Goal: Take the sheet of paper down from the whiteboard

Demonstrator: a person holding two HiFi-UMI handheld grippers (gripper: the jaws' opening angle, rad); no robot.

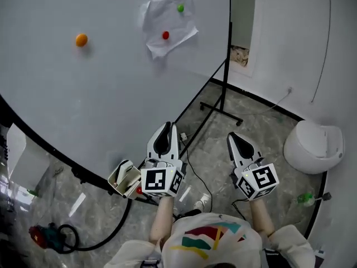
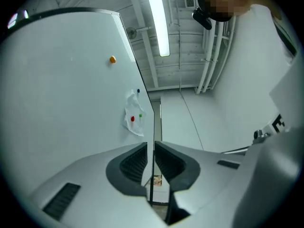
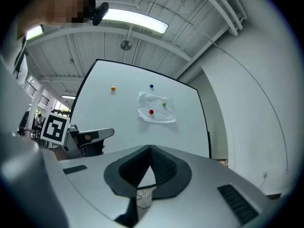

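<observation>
A crumpled white sheet of paper [image 1: 167, 24] hangs high on the whiteboard [image 1: 83, 94], pinned by a green magnet [image 1: 180, 8] and a red magnet [image 1: 165, 35]. The same paper [image 2: 134, 118] appears far ahead in the left gripper view, and the paper [image 3: 156, 107] also shows in the right gripper view. My left gripper [image 1: 167, 129] is held low, well below the sheet, its jaws [image 2: 153, 144] a narrow slit apart with nothing between them. My right gripper [image 1: 234, 138] sits beside it, shut and empty [image 3: 150, 147].
An orange magnet [image 1: 81, 39] sticks to the board left of the paper, and a blue magnet [image 3: 151, 86] above it. The board's black stand foot [image 1: 222, 111] rests on the floor. A white round bin [image 1: 312, 146] stands at right, a red tool [image 1: 42, 234] with cable at lower left.
</observation>
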